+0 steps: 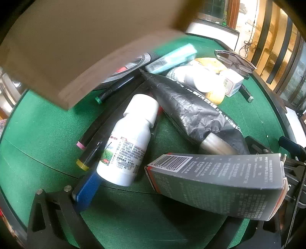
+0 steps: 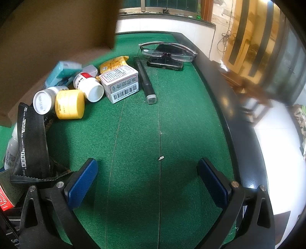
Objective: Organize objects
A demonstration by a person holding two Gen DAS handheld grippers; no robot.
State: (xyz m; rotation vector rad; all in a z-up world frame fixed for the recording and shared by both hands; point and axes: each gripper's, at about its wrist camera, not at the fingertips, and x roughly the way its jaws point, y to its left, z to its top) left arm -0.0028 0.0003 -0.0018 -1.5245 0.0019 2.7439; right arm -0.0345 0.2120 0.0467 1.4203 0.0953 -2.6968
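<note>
Sorting hasn't begun: both grippers, left (image 1: 172, 168) and right (image 2: 147, 182), hang released and empty. Clutter's heaped on the green counter (image 2: 172, 124). Next move, I'd say: pick the white bottle (image 1: 128, 141) first.

— What's the room like?
— A green felt table (image 2: 172, 118) with a dark rim, a white tiled floor (image 2: 275, 153), a window (image 2: 162, 5) above a white ledge, bright daylight, wooden slats (image 1: 275, 47).
</note>
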